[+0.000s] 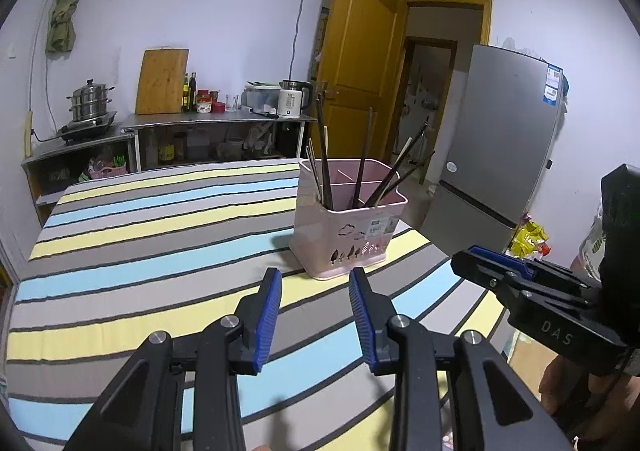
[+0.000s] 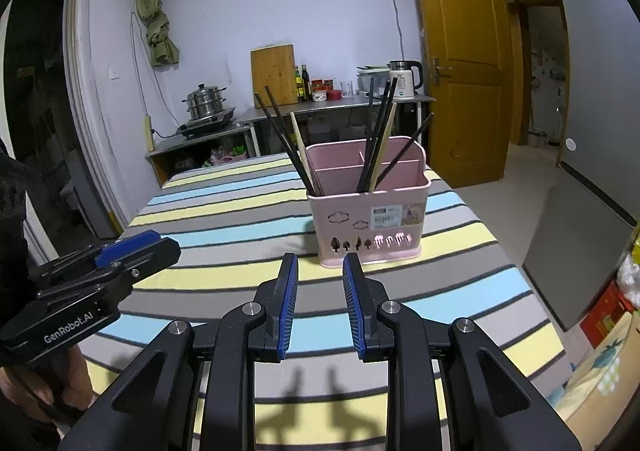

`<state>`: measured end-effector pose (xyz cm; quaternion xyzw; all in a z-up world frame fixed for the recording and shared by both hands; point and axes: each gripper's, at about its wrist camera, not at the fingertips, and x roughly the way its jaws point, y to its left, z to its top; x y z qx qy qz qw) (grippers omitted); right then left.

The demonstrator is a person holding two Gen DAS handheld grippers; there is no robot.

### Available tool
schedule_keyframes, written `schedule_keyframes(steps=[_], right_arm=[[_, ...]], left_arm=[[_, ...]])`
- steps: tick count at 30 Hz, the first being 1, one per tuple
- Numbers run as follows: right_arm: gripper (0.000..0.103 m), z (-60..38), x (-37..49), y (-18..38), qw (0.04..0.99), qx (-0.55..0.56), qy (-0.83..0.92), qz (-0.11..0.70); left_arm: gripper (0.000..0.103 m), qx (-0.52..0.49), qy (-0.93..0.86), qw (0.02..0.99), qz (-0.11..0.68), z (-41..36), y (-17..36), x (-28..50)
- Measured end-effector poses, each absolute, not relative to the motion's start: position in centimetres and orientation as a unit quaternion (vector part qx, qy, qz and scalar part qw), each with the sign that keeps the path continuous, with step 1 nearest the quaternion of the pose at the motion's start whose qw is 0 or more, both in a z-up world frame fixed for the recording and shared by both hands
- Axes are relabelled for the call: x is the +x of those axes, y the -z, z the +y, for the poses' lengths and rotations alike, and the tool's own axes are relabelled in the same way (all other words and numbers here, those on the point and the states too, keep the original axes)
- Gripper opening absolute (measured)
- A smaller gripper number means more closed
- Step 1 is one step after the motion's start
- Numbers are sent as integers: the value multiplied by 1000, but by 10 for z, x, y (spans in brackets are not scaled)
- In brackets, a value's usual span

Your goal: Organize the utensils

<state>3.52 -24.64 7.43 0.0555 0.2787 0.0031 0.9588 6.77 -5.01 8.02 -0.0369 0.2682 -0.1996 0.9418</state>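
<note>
- Both the left claw (image 1: 315, 283) and the right claw (image 2: 320, 267) hang released, empty.
- The pink plastic utensil caddy (image 2: 366, 211) stands near the striped bench's (image 2: 224, 195) right edge; a careless nudge could topple it.
- The dark and pale chopsticks (image 2: 380, 131) lean crossed; pulling one may drag others.

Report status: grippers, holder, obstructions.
Both hand-held grippers, left and right, open, empty. Pink holder upright ahead, chopsticks inside. Nothing between.

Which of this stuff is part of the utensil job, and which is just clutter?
Job:
pink holder
chopsticks
left gripper, open
right gripper, open

Clutter:
striped cloth
kettle
cutting board
steamer pot
fridge
door
</note>
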Motion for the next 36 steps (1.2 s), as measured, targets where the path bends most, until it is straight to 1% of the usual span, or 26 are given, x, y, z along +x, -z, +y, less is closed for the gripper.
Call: schedule_keyframes(steps=[26,36], right_arm=[[24,-242,15,-63,961,47,11,272],[24,-239,11,-58,963,43,14,264]], left_arm=[[35,-29,174,948,266,-49,-63,54],[35,-28,152,955,253,-48,-58,49]])
